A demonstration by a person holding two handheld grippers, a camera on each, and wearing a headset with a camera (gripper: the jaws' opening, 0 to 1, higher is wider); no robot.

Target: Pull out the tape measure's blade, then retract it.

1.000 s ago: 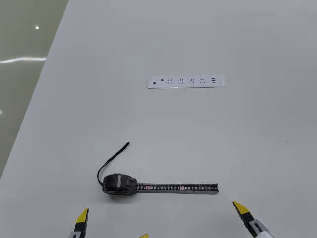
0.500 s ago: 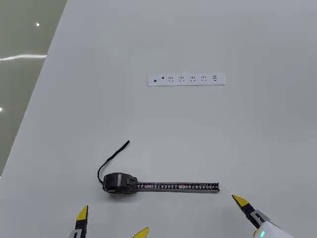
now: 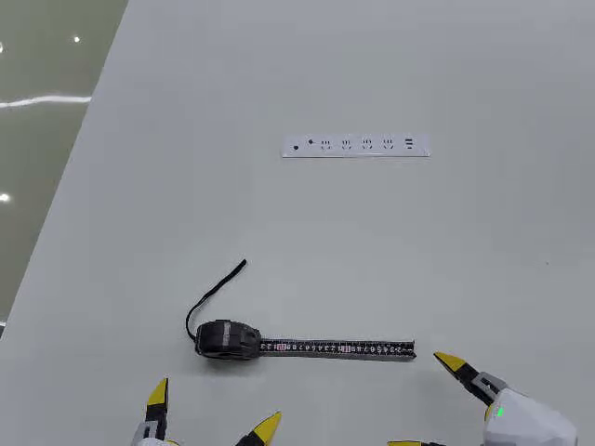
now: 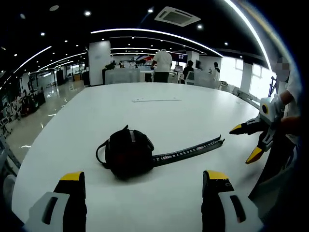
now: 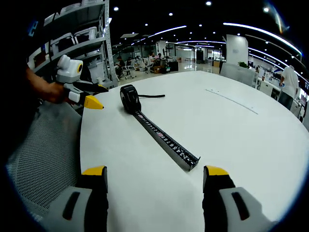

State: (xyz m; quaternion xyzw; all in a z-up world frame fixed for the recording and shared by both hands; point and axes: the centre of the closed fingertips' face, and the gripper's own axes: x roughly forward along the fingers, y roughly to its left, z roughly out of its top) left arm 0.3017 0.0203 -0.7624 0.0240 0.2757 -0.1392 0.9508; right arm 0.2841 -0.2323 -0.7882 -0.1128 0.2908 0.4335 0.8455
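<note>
A black tape measure [image 3: 226, 339] lies on the white table, its blade [image 3: 335, 348] pulled out to the right and flat on the surface. A black wrist strap [image 3: 216, 288] curls away behind the case. My left gripper [image 3: 213, 411] is open just in front of the case, touching nothing. In the left gripper view the case [image 4: 128, 152] sits ahead between the open jaws of my left gripper [image 4: 143, 176]. My right gripper [image 3: 429, 402] is open near the blade's free end. In the right gripper view the blade [image 5: 164, 138] ends just ahead of my right gripper [image 5: 155, 170].
A white power strip [image 3: 356, 146] lies flat farther back on the table. The table's left edge [image 3: 70, 177] borders a shiny floor. A mesh chair [image 5: 43, 145] stands at the near edge. People stand far off in the room.
Both grippers have come forward a little toward the tape measure, so more of each shows. The tape measure and its blade have stayed in place.
</note>
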